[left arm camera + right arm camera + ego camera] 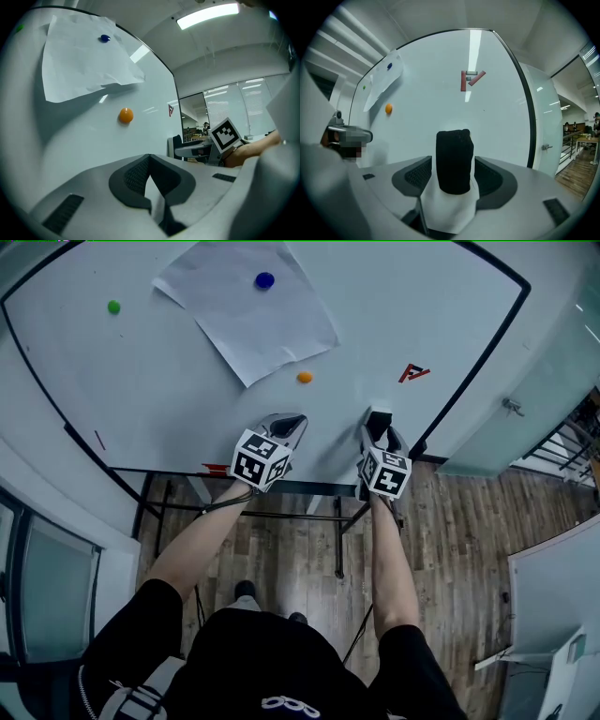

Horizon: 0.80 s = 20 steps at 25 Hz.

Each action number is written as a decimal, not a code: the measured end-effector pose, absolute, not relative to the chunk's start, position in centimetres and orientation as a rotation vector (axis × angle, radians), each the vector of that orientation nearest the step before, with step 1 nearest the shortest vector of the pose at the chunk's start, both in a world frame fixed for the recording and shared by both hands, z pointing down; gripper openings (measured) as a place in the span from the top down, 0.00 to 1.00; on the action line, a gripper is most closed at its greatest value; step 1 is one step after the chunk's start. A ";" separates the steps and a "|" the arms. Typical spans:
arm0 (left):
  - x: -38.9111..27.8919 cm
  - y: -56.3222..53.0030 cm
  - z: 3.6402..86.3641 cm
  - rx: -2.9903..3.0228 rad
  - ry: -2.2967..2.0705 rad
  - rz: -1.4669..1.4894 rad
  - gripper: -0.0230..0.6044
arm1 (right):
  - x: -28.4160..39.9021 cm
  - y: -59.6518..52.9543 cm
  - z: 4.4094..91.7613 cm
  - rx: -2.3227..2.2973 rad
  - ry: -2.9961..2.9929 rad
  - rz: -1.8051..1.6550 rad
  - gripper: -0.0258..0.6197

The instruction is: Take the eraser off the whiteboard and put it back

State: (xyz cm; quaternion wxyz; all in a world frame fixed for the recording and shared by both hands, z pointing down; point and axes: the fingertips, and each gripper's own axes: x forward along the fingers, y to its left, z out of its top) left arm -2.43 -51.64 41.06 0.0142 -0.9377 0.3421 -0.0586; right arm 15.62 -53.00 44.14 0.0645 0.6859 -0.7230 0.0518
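Right gripper point(453, 164): jaws wide apart, straddling, not pinching | whiteboard point(497, 122): dead ahead | left gripper point(149, 161): closed, empty (idle alongside) | eraser point(453, 140): between right pads, seemingly against board | advice: withdraw straight back, no sideways brush.

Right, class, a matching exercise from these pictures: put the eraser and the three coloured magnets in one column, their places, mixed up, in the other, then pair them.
Things:
1. blue magnet
2. orange magnet
3. green magnet
4. eraser

Places:
A. between the open jaws of the right tool
B. on bare whiteboard, left of the paper sheet in the head view
C. on the paper sheet
D. on bare whiteboard just off the sheet's lower edge

Pairs: 1-C, 2-D, 3-B, 4-A
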 end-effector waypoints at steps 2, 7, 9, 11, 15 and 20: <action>-2.5 -52.0 41.3 -2.921 1.055 -0.192 0.95 | 15.6 -53.6 44.2 2.085 -2.163 0.154 0.53; -2.4 -52.9 41.7 -2.929 1.039 -0.200 0.95 | 15.8 -54.7 44.5 2.119 -2.127 0.162 0.53; -2.6 -53.3 41.7 -2.929 1.036 -0.198 0.95 | 16.0 -54.9 44.6 2.144 -2.102 0.158 0.53; -2.7 -53.5 41.6 -2.929 1.033 -0.196 0.95 | 16.2 -54.9 44.7 2.160 -2.092 0.157 0.53; -3.0 -53.8 41.6 -2.929 1.031 -0.197 0.95 | 16.0 -54.9 44.7 2.165 -2.094 0.164 0.57; -2.9 -53.9 41.9 -2.937 1.029 -0.197 0.95 | 16.0 -54.8 44.6 2.158 -2.093 0.176 0.57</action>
